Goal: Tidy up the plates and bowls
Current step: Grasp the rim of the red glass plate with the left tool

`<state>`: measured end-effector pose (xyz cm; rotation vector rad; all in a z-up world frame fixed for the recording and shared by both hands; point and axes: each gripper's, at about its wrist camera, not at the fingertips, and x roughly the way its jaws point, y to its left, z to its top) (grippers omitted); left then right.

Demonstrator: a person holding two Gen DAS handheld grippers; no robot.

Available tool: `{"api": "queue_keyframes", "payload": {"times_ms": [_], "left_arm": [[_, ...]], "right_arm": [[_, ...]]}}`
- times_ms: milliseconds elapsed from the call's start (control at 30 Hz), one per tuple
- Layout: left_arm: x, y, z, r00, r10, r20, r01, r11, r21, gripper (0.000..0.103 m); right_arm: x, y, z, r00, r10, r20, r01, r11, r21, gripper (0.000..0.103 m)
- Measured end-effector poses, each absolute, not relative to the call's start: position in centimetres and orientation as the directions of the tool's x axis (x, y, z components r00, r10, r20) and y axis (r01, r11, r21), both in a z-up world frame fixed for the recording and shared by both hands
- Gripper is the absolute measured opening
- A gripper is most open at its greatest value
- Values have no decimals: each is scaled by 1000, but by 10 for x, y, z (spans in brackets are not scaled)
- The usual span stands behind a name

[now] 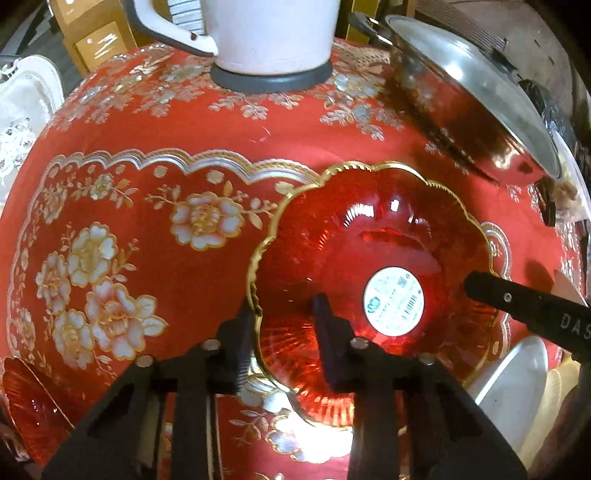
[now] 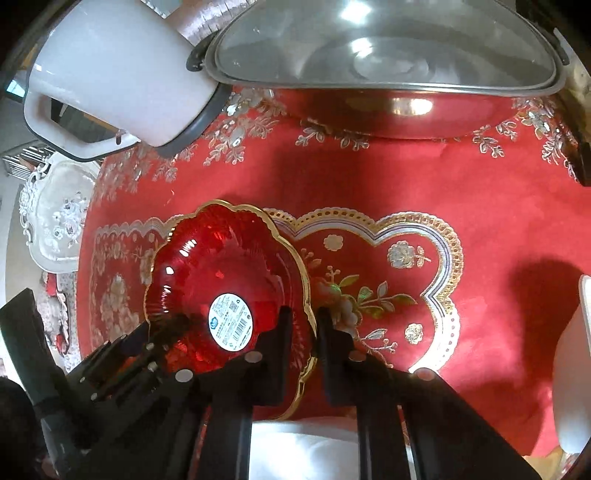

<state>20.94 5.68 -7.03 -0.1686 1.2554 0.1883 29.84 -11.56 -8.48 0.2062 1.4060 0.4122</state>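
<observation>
- The scalloped red glass bowl with gold rim (image 1: pixel 373 266) sits tilted over the red floral tablecloth (image 1: pixel 147 206), near its front edge.
- The left gripper (image 1: pixel 284 314) clamps the bowl's near rim.
- The right gripper (image 2: pixel 304 325) pinches its opposite rim.

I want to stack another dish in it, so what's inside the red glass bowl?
Inside the red glass bowl, only a round white barcode sticker shows. The left gripper finger covers part of the floor.

Two red bowls (image 1: pixel 369 258), one kettle (image 1: pixel 273 33), one pan (image 1: pixel 480 110)
</observation>
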Motion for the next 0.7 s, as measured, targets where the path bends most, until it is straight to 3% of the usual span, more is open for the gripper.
{"api": "queue_keyframes", "payload": {"times_ms": [700], "left_arm": [[181,83,-11,404,93,-910,-275,961,-24,22]], "right_arm": [[266,-105,-15,208,450,-868,-242,884,400,14]]}}
